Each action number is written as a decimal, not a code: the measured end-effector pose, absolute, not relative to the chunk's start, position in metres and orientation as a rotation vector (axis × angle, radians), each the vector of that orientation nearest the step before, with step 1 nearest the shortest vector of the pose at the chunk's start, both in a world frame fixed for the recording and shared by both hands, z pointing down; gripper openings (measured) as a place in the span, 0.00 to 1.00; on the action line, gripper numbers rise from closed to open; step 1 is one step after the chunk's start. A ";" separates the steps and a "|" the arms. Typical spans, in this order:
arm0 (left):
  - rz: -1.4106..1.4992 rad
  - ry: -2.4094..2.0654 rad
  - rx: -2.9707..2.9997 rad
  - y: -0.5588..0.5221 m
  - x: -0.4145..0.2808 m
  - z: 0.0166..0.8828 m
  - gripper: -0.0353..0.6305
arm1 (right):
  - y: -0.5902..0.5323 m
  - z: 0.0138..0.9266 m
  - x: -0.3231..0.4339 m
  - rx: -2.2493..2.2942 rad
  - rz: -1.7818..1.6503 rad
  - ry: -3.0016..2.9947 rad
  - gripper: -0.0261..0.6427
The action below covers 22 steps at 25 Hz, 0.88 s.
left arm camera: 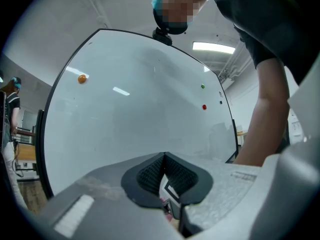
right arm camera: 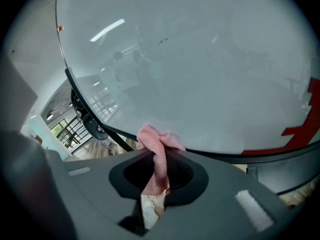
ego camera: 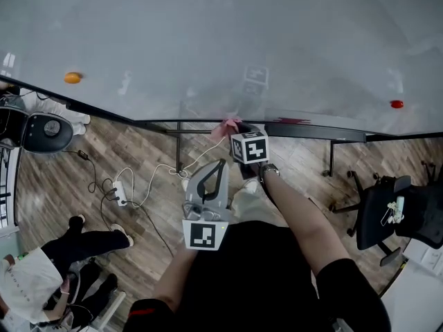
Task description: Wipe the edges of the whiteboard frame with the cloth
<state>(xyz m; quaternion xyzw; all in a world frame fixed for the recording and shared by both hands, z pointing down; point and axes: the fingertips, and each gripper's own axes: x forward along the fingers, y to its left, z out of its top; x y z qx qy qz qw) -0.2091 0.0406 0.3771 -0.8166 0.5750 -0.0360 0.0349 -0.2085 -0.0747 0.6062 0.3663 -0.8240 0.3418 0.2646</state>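
Left gripper (left arm camera: pixel 164 159) clenched empty, right gripper (right arm camera: pixel 161 154) pinching pink cloth (right arm camera: pixel 152 136) — at whiteboard frame (right arm camera: pixel 225 155).

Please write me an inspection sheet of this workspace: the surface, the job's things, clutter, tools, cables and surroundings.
Surface: whiteboard, blank, faint smears.
Job's things: pink cloth at the bottom frame edge.
Clutter: orange magnet and red magnet on the board.
Tools: right tool shut on the pink cloth; left tool shut, empty, apart from the board.
Cables: white power strip with cords on the floor.
Surroundings: office chair, person nearby.
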 end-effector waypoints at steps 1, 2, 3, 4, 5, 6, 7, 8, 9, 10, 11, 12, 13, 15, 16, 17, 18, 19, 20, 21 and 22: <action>-0.108 1.770 -2.508 0.041 -0.206 0.377 0.05 | -0.075 0.606 -0.206 0.989 0.925 -2.227 0.12; -0.106 1.773 -2.505 0.041 -0.203 0.377 0.05 | -0.075 0.605 -0.204 0.987 0.926 -2.229 0.12; -0.106 1.778 -2.501 0.041 -0.200 0.377 0.05 | -0.075 0.606 -0.201 0.985 0.925 -2.230 0.12; -0.108 1.783 -2.496 0.041 -0.197 0.377 0.05 | -0.075 0.606 -0.199 0.983 0.923 -2.229 0.12; -0.109 1.790 -2.490 0.042 -0.194 0.377 0.05 | -0.075 0.607 -0.196 0.979 0.922 -2.229 0.12; -0.109 1.801 -2.484 0.042 -0.192 0.377 0.05 | -0.076 0.607 -0.194 0.975 0.920 -2.231 0.12; -0.108 1.814 -2.477 0.042 -0.190 0.378 0.05 | -0.076 0.607 -0.192 0.971 0.917 -2.234 0.12; -0.107 1.829 -2.471 0.042 -0.188 0.379 0.05 | -0.077 0.607 -0.190 0.966 0.914 -2.238 0.12; -0.104 1.844 -2.465 0.042 -0.187 0.381 0.05 | -0.077 0.607 -0.189 0.958 0.912 -2.241 0.12; -0.101 1.857 -2.459 0.043 -0.185 0.382 0.05 | -0.077 0.608 -0.188 0.948 0.912 -2.243 0.12; -0.099 1.869 -2.456 0.043 -0.184 0.383 0.05 | -0.077 0.609 -0.187 0.938 0.911 -2.245 0.12; -0.097 1.878 -2.454 0.044 -0.183 0.384 0.05 | -0.076 0.609 -0.188 0.929 0.909 -2.246 0.12; -0.098 1.882 -2.454 0.045 -0.181 0.384 0.05 | -0.076 0.609 -0.188 0.924 0.907 -2.247 0.12; -0.112 1.873 -2.456 0.046 -0.178 0.384 0.05 | -0.077 0.609 -0.188 0.930 0.908 -2.247 0.12; -0.117 1.865 -2.457 0.047 -0.177 0.384 0.05 | -0.077 0.609 -0.187 0.938 0.910 -2.246 0.12; -0.116 1.859 -2.458 0.047 -0.177 0.383 0.05 | -0.078 0.609 -0.184 0.946 0.913 -2.244 0.12; -0.109 1.856 -2.459 0.046 -0.177 0.382 0.05 | -0.078 0.609 -0.182 0.954 0.914 -2.242 0.12; -0.101 1.856 -2.462 0.045 -0.179 0.382 0.05 | -0.077 0.609 -0.180 0.960 0.913 -2.239 0.12; -0.098 1.855 -2.466 0.044 -0.181 0.382 0.05 | -0.077 0.609 -0.179 0.964 0.913 -2.236 0.12; -0.099 1.850 -2.471 0.043 -0.183 0.383 0.05 | -0.076 0.609 -0.179 0.969 0.912 -2.234 0.12; -0.100 1.841 -2.477 0.041 -0.185 0.384 0.05 | -0.076 0.609 -0.179 0.974 0.913 -2.233 0.12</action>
